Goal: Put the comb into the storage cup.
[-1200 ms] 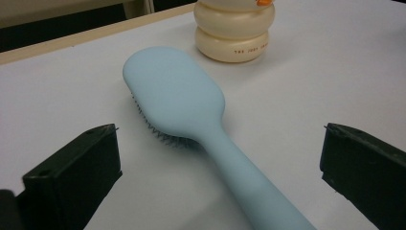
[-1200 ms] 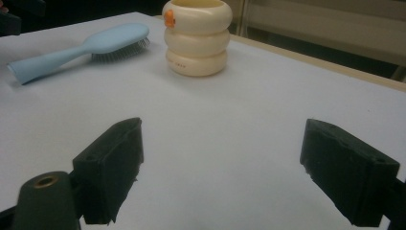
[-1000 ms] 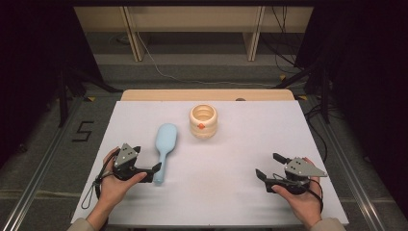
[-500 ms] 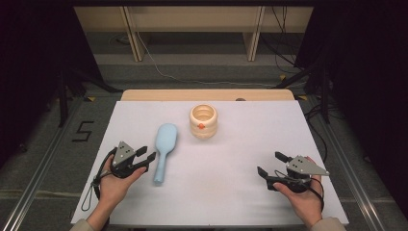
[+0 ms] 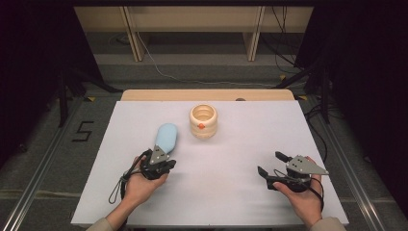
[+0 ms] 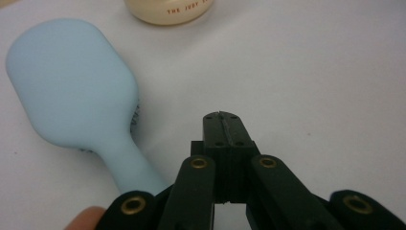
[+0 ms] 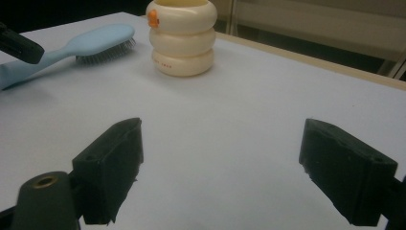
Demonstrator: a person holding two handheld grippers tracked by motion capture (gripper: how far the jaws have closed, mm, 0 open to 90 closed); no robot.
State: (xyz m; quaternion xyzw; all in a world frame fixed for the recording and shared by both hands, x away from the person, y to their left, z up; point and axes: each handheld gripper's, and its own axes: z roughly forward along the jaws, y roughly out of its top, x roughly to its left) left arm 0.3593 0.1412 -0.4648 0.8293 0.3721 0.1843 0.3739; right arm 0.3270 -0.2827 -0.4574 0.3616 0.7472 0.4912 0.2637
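Observation:
A pale blue hairbrush (image 5: 166,137) lies bristles down on the white table (image 5: 240,144), left of centre. My left gripper (image 5: 168,166) sits over its handle in the high view. In the left gripper view the jaws (image 6: 222,117) have just been closing and meet with nothing between them; the hairbrush (image 6: 72,91) handle runs past their left side. A cream ribbed cup (image 5: 203,121) with an orange mark stands behind. My right gripper (image 5: 272,163) rests at the front right, open (image 7: 220,172), and holds nothing. Its view shows the cup (image 7: 182,40), the hairbrush (image 7: 91,40) and the left gripper (image 7: 19,45).
The white table's wooden far edge (image 5: 207,94) borders a dark floor with cables and stand legs. A floor marking "5" (image 5: 82,131) lies to the left. Bare table surface stretches between the two hands.
My left gripper has slid to the right over the brush handle and its jaws have gone from wide open to shut. The brush, the cup and the right gripper have stayed put.

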